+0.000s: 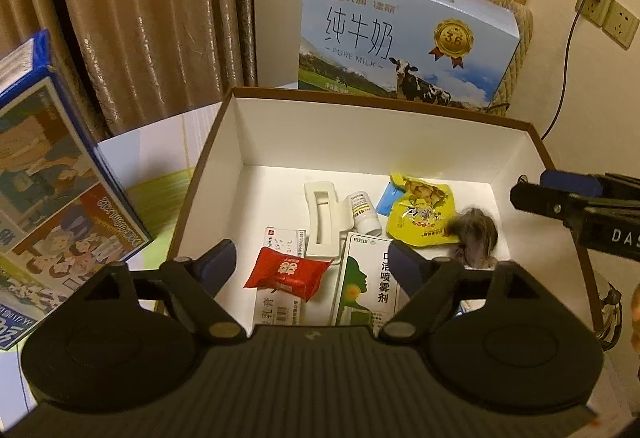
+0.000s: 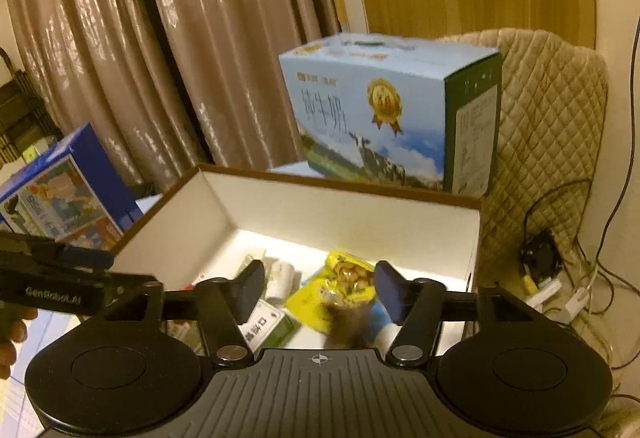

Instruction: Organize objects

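Your left tongs (image 1: 310, 264) hang over the near end of the open white box (image 1: 360, 134), spread apart with nothing between them. Just under them lie a red snack packet (image 1: 286, 272) resting on a white medicine carton (image 1: 280, 302), and to its right a green-and-white throat spray box (image 1: 366, 286). Your right tongs (image 2: 318, 290) are also apart and empty, held above the box's near right part. Below them a blurred brown furry thing (image 1: 476, 232) sits against the yellow snack pouch (image 1: 420, 214). Left of the pouch, a small white pill bottle (image 1: 364, 212) lies beside a white hair claw clip (image 1: 322, 218). Left of the box stands a blue illustrated carton (image 1: 60, 174). Beyond the far wall, a pure milk case (image 1: 404, 34) stands before the curtains (image 1: 132, 18).
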`<state>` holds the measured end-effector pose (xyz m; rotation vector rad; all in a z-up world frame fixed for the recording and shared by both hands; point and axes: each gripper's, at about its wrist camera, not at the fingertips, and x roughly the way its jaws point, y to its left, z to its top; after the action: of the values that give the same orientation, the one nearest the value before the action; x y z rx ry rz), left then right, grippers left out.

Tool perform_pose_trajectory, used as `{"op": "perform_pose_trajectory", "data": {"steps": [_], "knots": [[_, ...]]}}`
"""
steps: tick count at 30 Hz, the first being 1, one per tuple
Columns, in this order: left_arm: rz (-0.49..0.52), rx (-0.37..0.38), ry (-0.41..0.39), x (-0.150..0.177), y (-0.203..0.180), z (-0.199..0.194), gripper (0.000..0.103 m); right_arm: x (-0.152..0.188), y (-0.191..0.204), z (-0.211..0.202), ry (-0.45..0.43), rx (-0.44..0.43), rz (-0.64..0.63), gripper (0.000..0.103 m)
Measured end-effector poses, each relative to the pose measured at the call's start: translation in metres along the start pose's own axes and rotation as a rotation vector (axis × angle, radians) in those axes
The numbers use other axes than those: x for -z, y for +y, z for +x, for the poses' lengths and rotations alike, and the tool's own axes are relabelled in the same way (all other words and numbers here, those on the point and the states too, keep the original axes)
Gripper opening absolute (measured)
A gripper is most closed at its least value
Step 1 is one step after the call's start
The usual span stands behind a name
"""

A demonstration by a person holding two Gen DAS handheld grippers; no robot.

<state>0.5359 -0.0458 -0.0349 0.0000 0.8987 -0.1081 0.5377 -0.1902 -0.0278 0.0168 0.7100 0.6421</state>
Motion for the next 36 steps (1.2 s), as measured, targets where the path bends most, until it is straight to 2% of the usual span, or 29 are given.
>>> {"op": "perform_pose_trajectory", "data": {"steps": [11,16,20,24,31,36], "knots": [[-0.028,-0.022,-0.031,0.021,-0.009,-0.042,0.092,0.014,0.004,-0.047,-0.015,-0.073,0.046,0.068],[-0.036,-0.026,-0.049,0.034,-0.015,-0.062,0.096,0.030,0.011,-0.072,-0.009,-0.037,0.053,0.068],[-0.032,-0.057,-0.063,0.049,-0.021,-0.079,0.101,0.046,0.020,-0.087,0.026,0.008,0.025,0.068],[-0.042,-0.074,-0.070,0.064,-0.025,-0.094,0.101,0.061,0.030,-0.096,0.063,0.044,-0.019,0.068],[-0.060,-0.110,-0.082,0.094,-0.032,-0.123,0.102,0.080,0.046,-0.118,0.073,0.031,-0.053,0.068],[-0.084,-0.107,-0.066,0.114,-0.033,-0.144,0.102,0.094,0.057,-0.132,0.111,0.045,-0.044,0.068]]}}
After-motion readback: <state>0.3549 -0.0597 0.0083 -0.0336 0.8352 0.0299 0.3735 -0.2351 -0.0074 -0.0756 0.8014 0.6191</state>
